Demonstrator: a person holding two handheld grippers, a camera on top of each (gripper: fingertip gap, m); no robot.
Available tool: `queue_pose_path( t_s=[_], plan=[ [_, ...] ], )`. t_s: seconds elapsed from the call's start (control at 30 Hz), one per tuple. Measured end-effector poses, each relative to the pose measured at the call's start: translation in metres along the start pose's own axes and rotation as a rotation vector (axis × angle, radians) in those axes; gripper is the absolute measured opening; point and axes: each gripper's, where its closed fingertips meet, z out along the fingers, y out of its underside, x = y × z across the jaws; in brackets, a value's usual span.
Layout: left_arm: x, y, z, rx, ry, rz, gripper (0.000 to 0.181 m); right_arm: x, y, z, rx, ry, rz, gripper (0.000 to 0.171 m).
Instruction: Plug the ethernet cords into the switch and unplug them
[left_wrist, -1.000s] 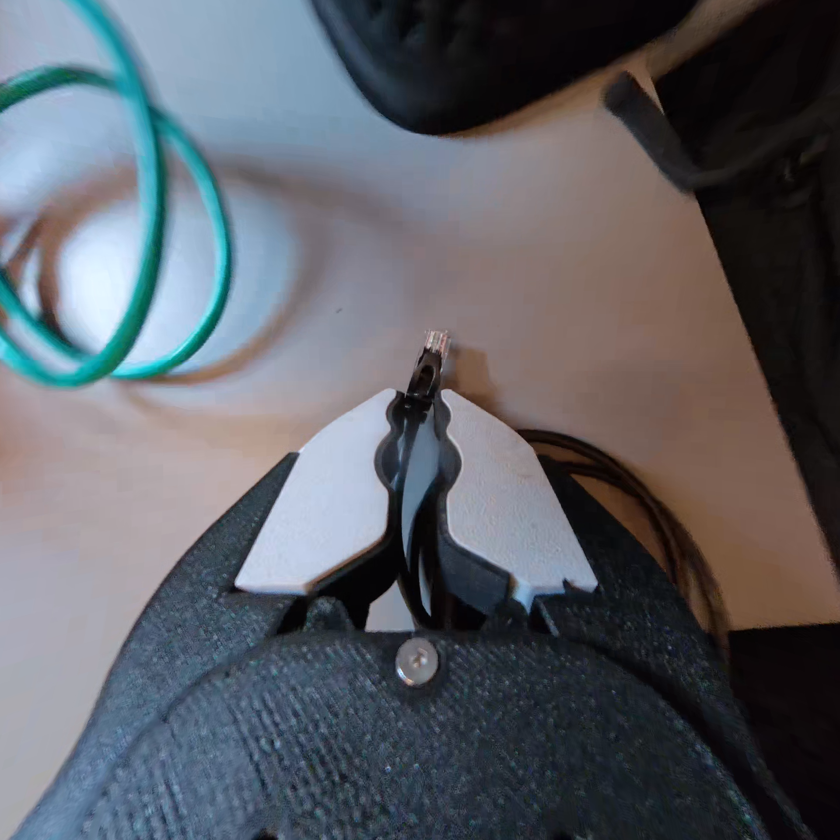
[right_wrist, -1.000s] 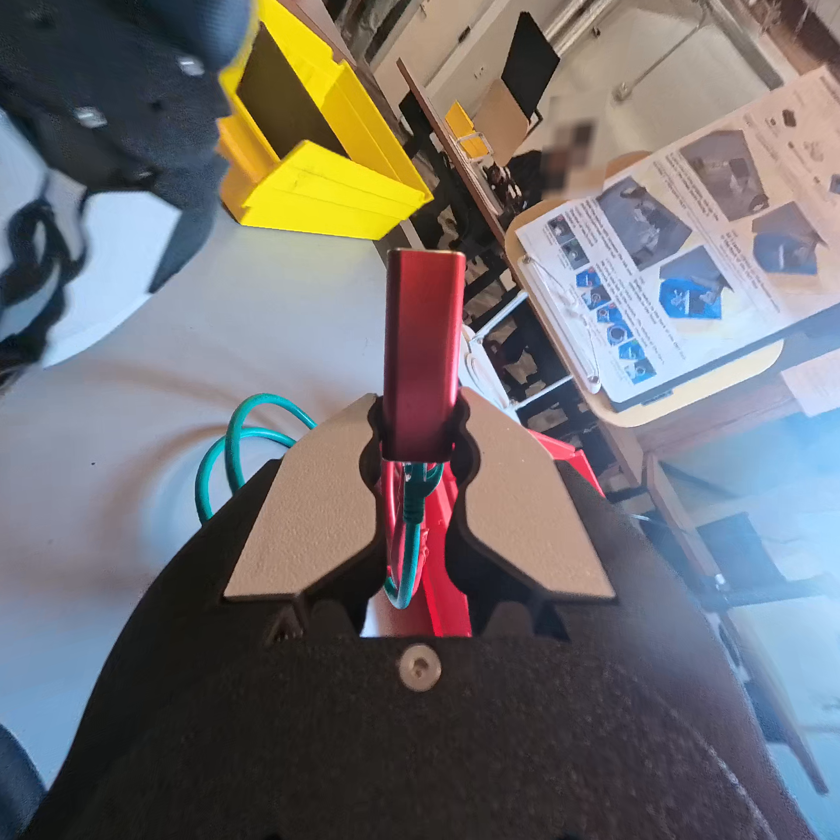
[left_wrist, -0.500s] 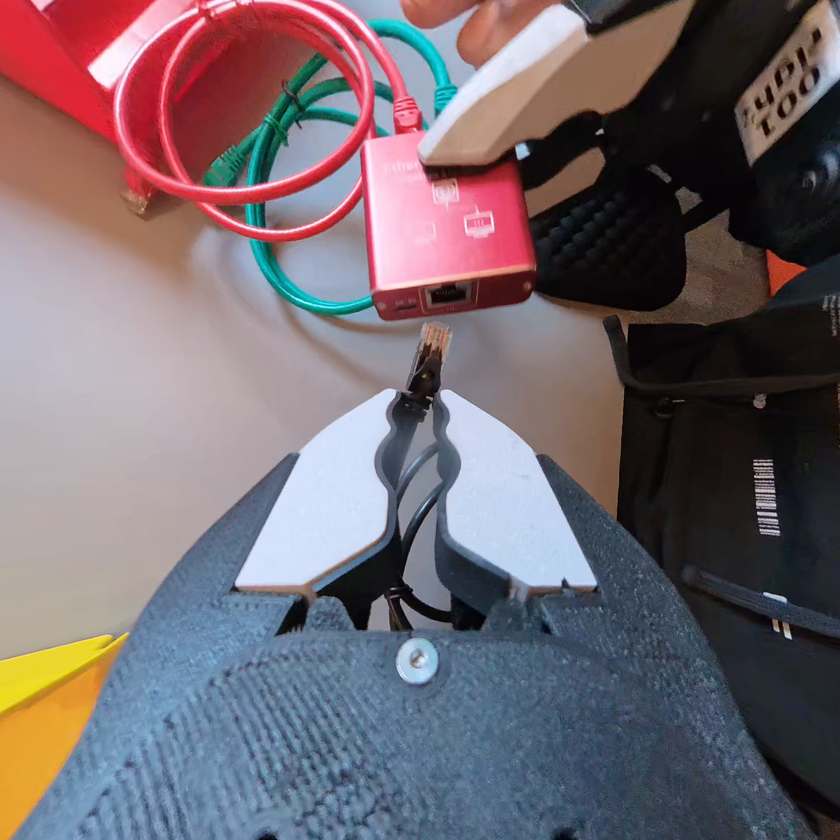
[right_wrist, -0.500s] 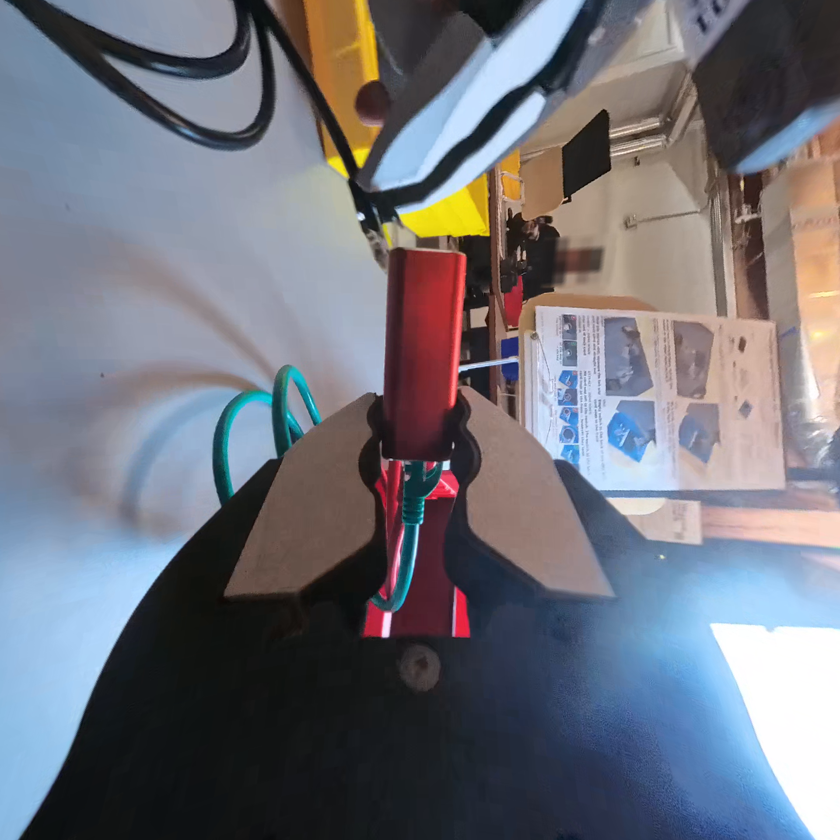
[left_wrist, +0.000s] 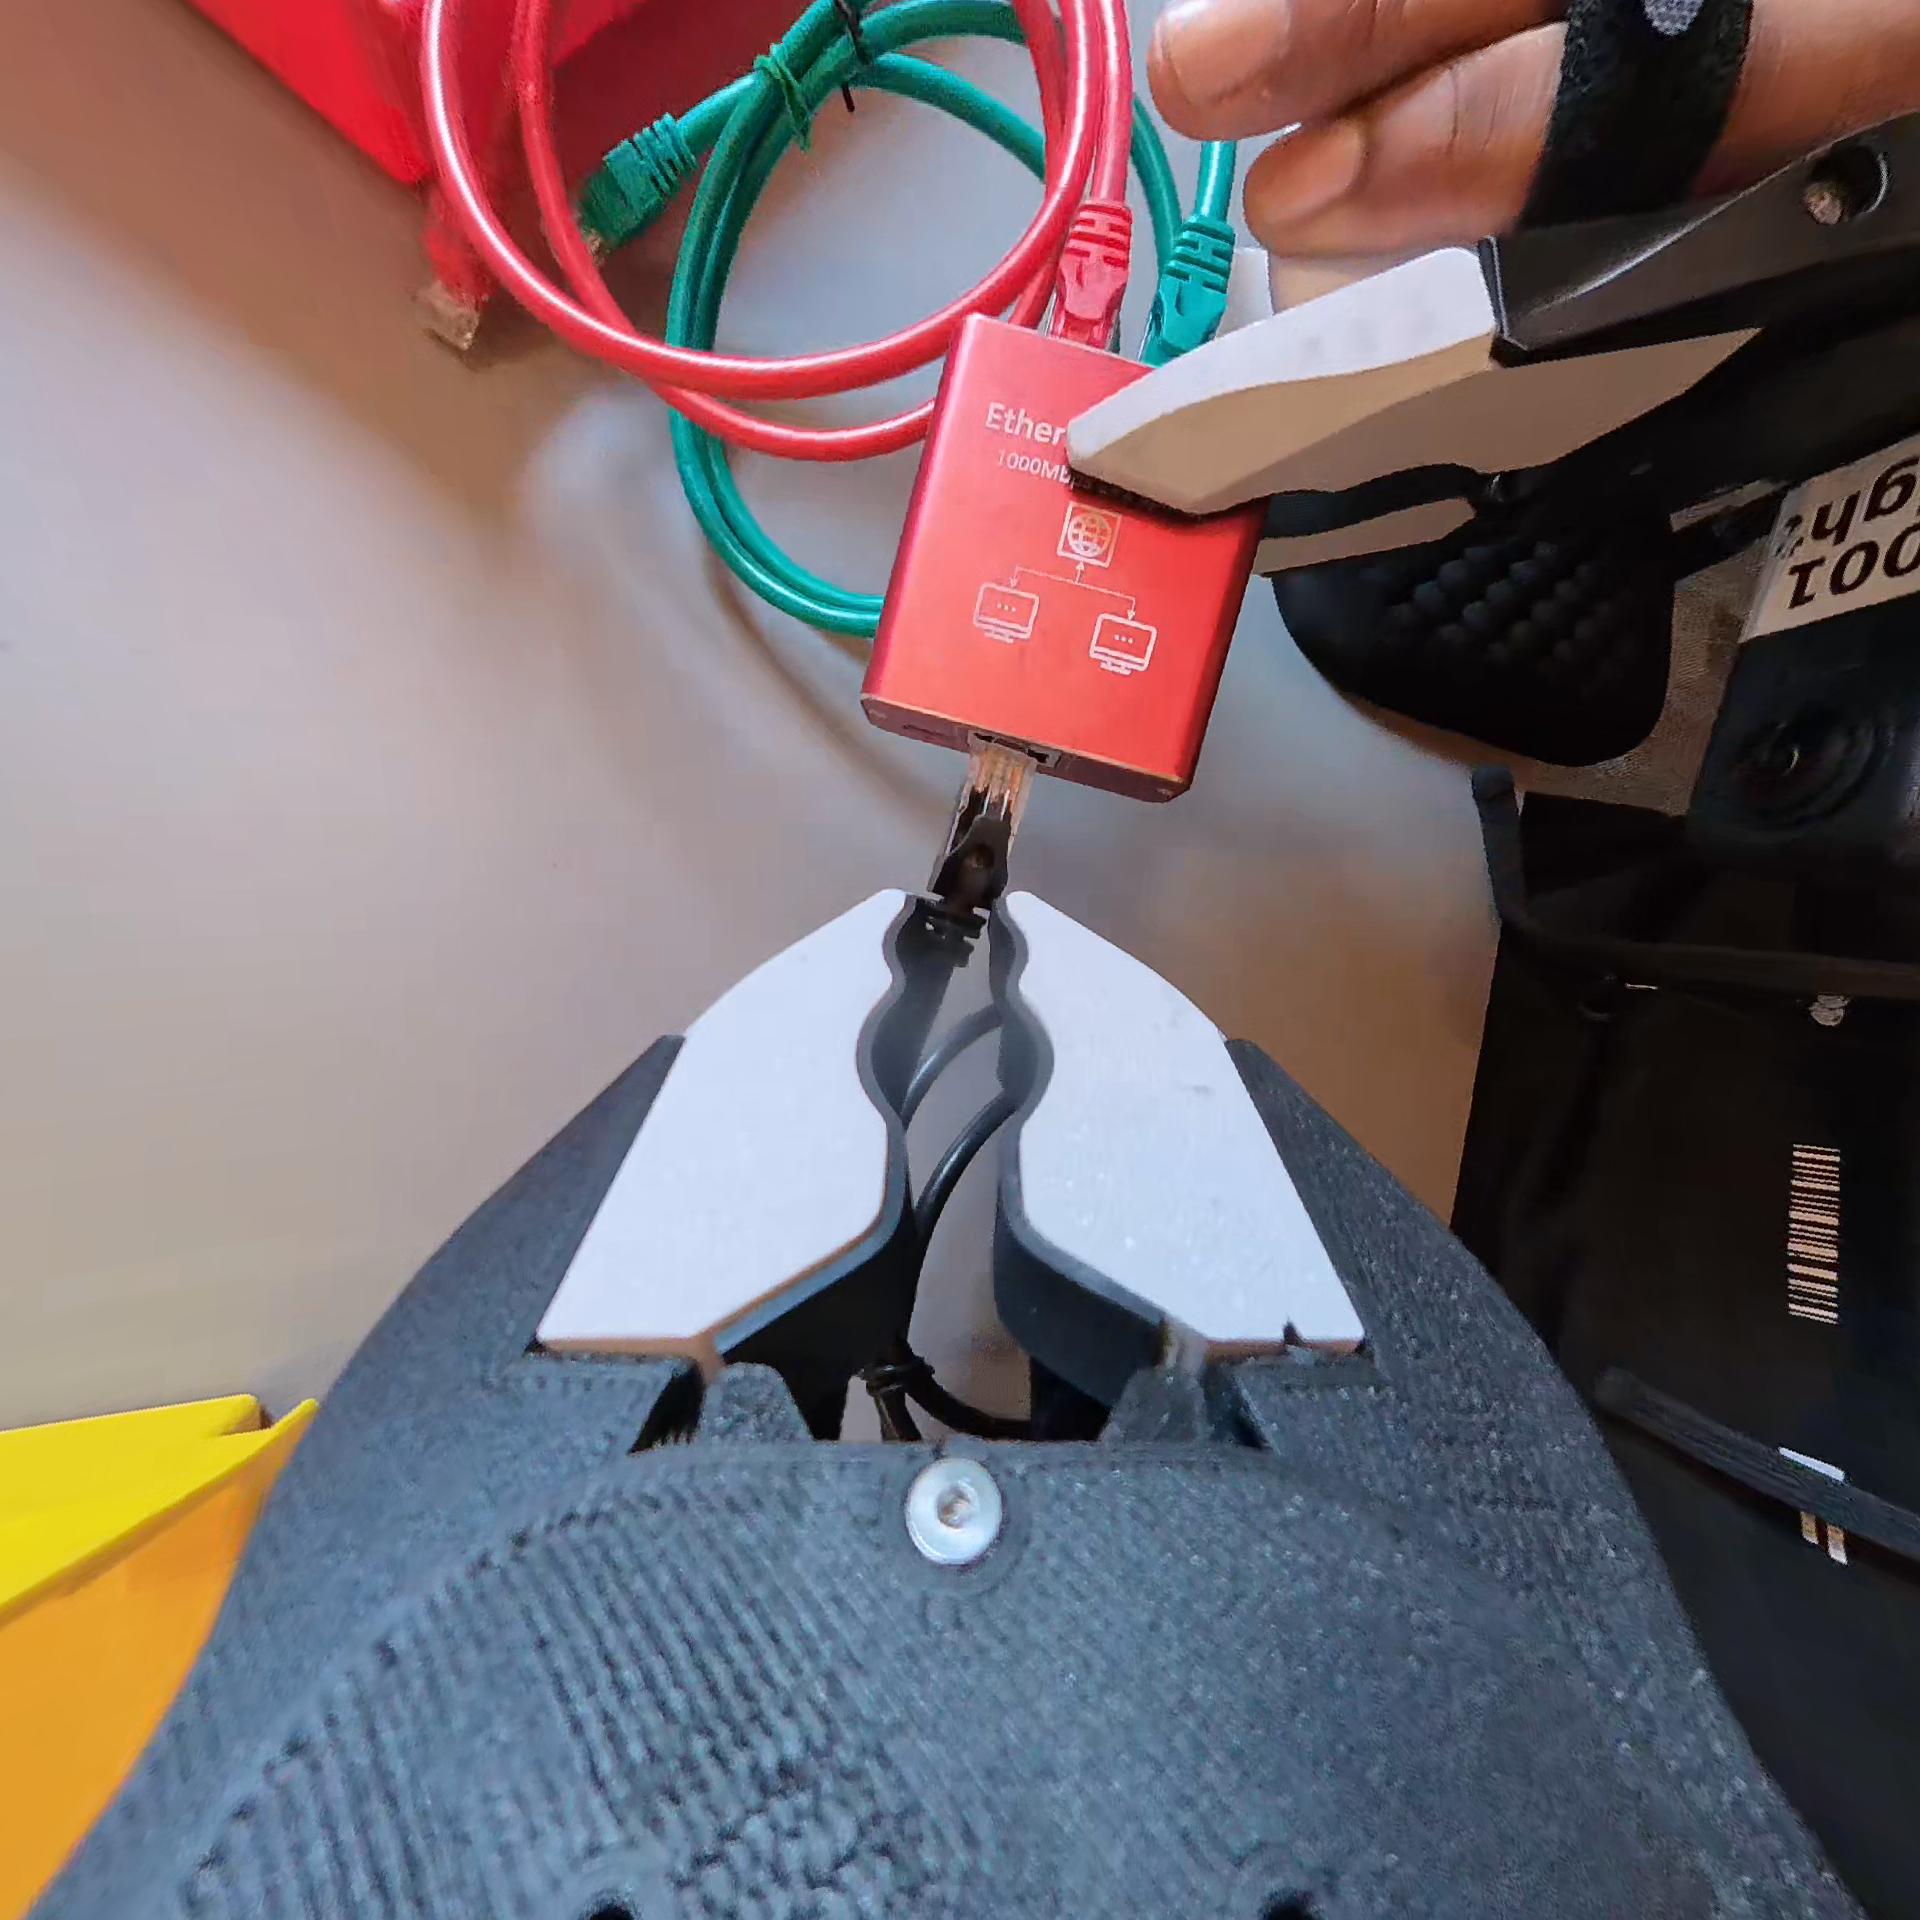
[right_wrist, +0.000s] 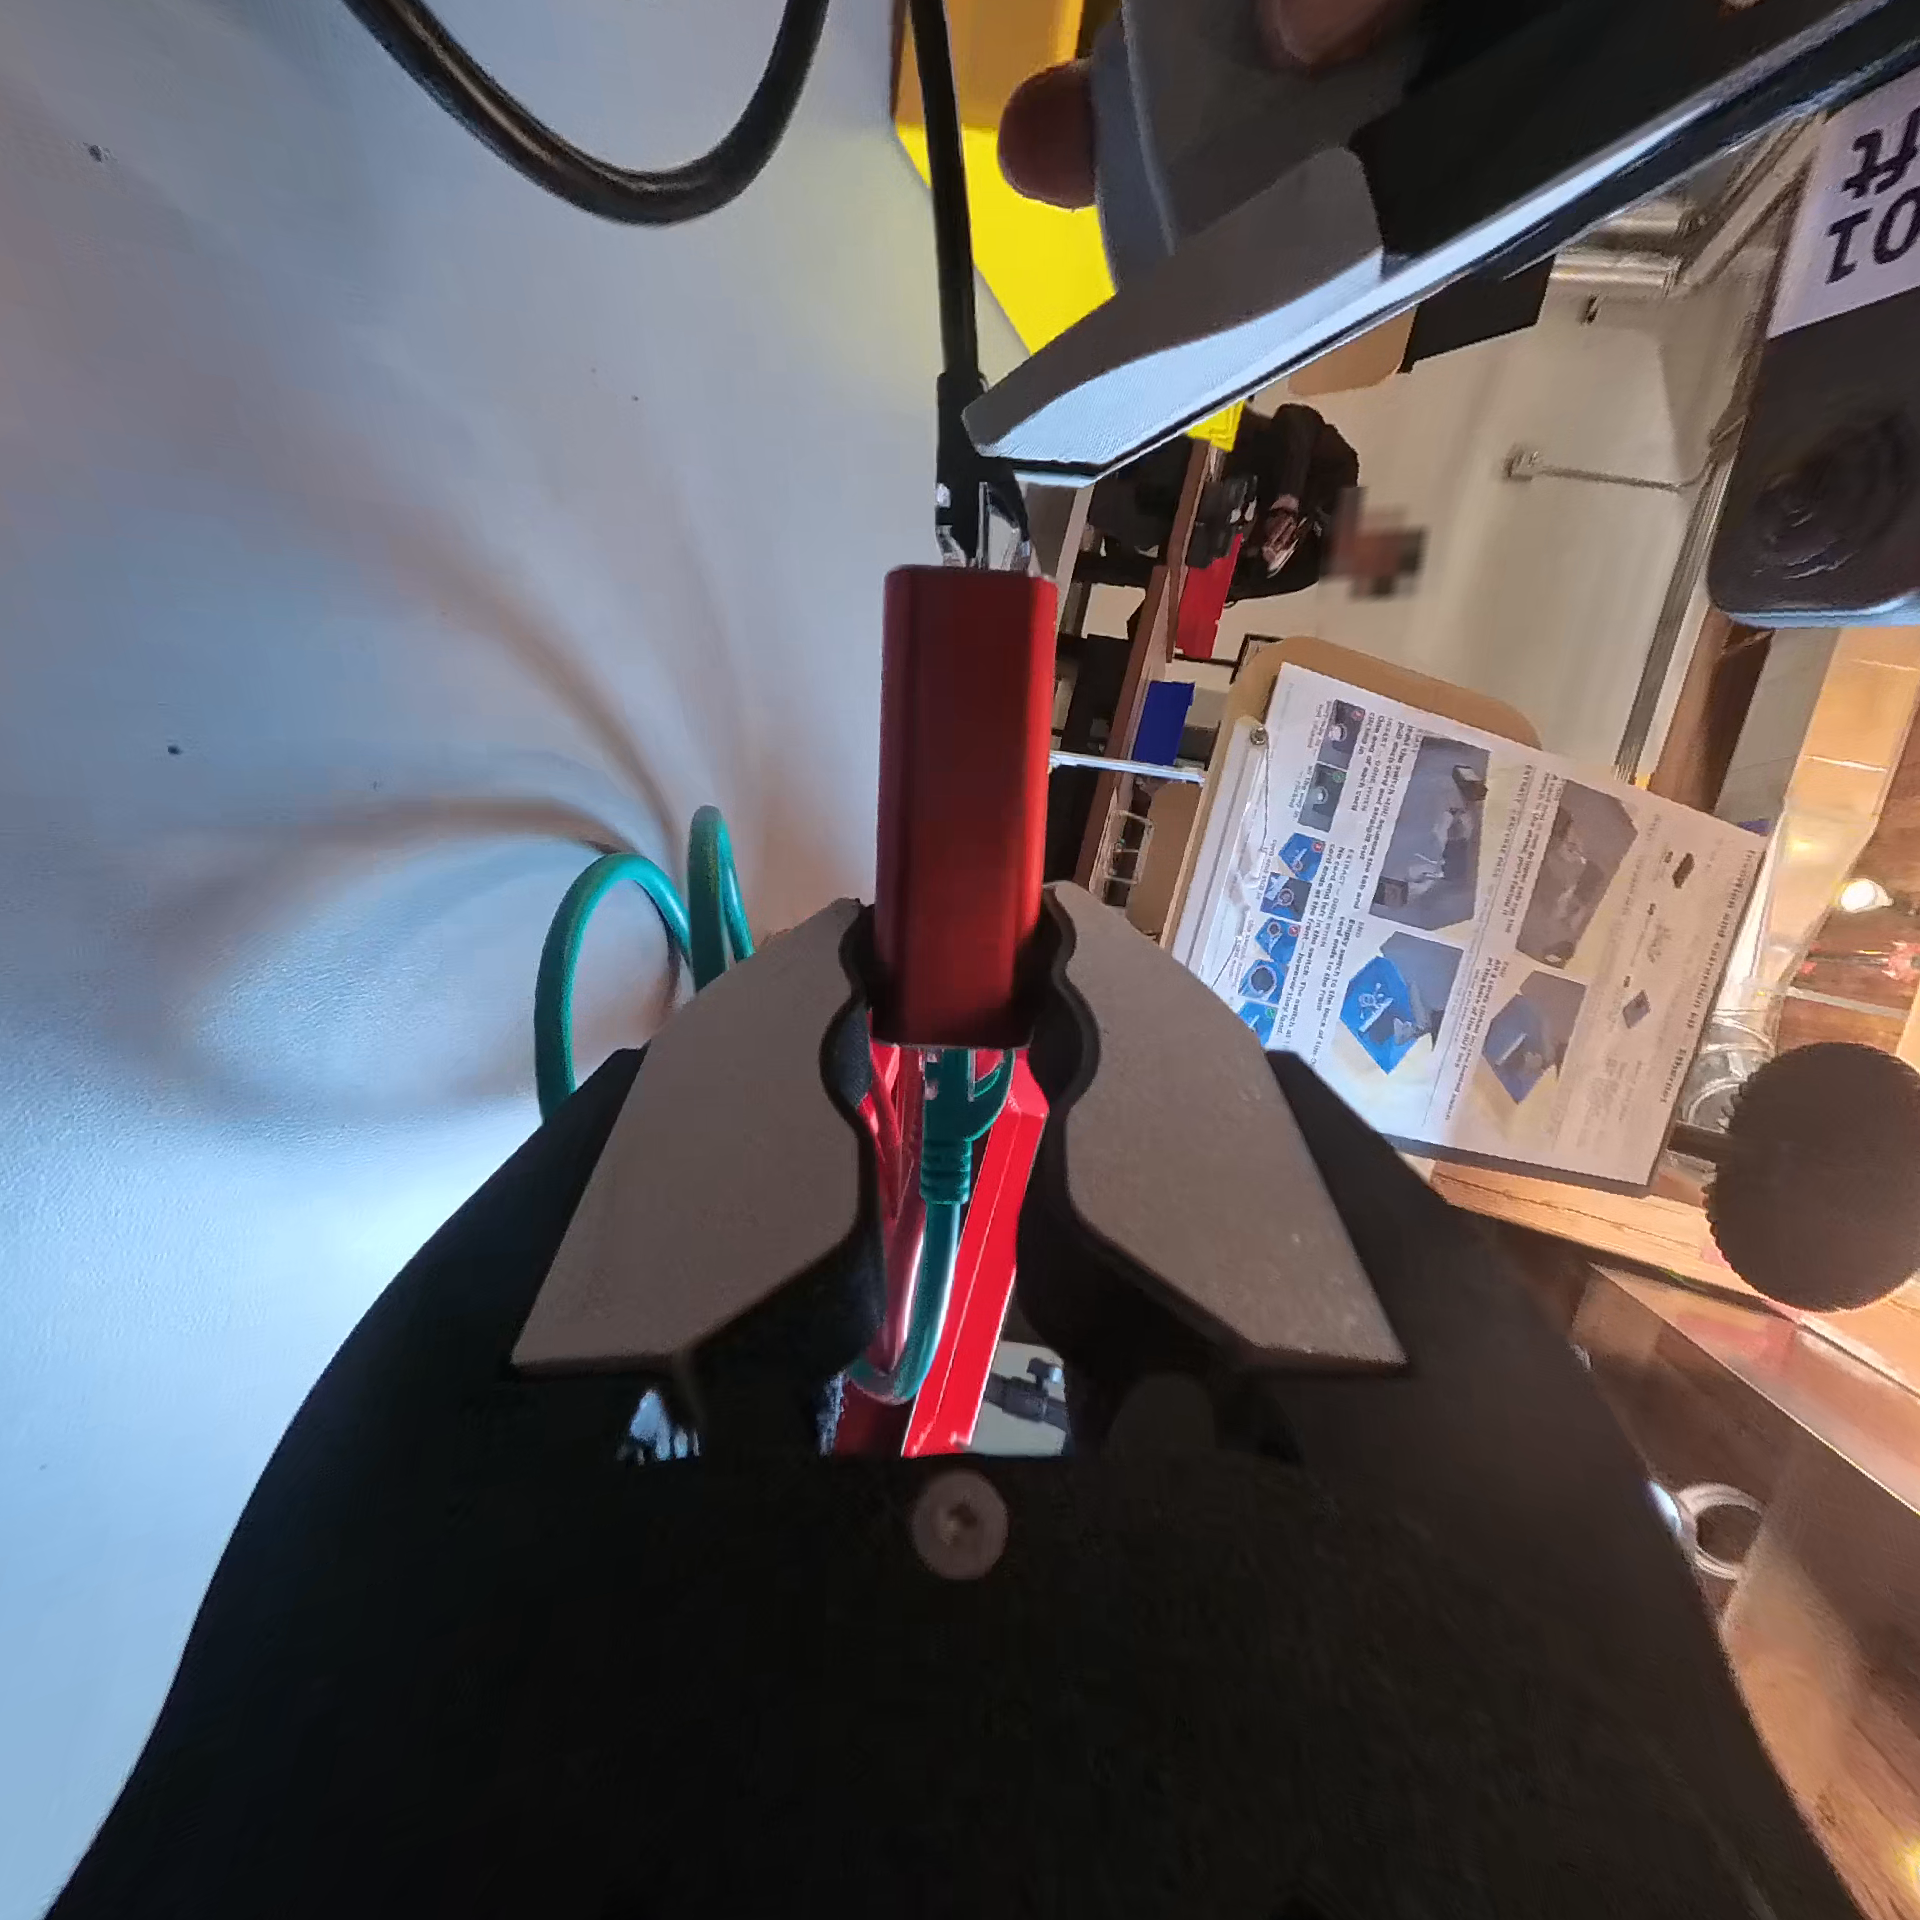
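Note:
My left gripper (left_wrist: 951, 909) is shut on the black ethernet cord (left_wrist: 971, 852); its clear plug (left_wrist: 1000, 774) has its tip in the near port of the red switch (left_wrist: 1070, 582). My right gripper (right_wrist: 956, 914) is shut on the switch (right_wrist: 961, 790) and holds it above the table; in the left wrist view its fingers (left_wrist: 1278, 405) clamp the switch's far right part. A red cord (left_wrist: 1091, 260) and a green cord (left_wrist: 1195, 270) are plugged into the switch's far side. In the right wrist view the left gripper's finger (right_wrist: 1195, 364) and the black cord (right_wrist: 951, 260) meet the switch's far end.
A red bin (left_wrist: 416, 94) lies at the far left and a yellow bin (left_wrist: 94, 1538) at the near left. Loose red and green cord coils (left_wrist: 727, 343) lie on the pale table (left_wrist: 312, 831). A black bag (left_wrist: 1683, 1195) sits to the right. A clipboard with printed sheets (right_wrist: 1455, 914) stands beyond. My right fingertips sit around 8 cm from my left ones.
The left gripper has moved forward with the black cord, and its plug has gone from just short of the switch into the port. The switch now shows more of its top face.

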Motion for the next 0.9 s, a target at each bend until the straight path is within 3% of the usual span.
queue_pose_path(
  t_s=[0.23, 0.53, 0.67, 0.73, 0.8, 0.9],
  plan=[
    [0.011, -0.003, 0.000, 0.092, 0.146, -0.059, 0.011, 0.001, -0.008, -0.004, 0.067, 0.002, 0.033, 0.026],
    [0.028, -0.004, 0.008, 0.148, 0.156, 0.043, 0.010, -0.007, -0.014, -0.014, 0.182, -0.044, 0.058, 0.025],
    [0.027, 0.000, 0.015, 0.152, 0.136, 0.069, 0.010, -0.013, -0.018, -0.018, 0.211, -0.074, 0.036, 0.026],
    [0.025, -0.009, 0.006, 0.225, 0.090, 0.116, 0.012, -0.004, -0.014, -0.018, 0.210, -0.068, 0.137, 0.026],
    [0.030, -0.023, -0.013, 0.339, 0.041, 0.191, 0.025, 0.009, -0.009, -0.018, 0.204, -0.058, 0.265, 0.026],
    [0.034, -0.033, -0.034, 0.387, -0.134, 0.338, 0.042, 0.022, -0.003, -0.015, 0.226, -0.122, 0.445, 0.027]
  ],
)
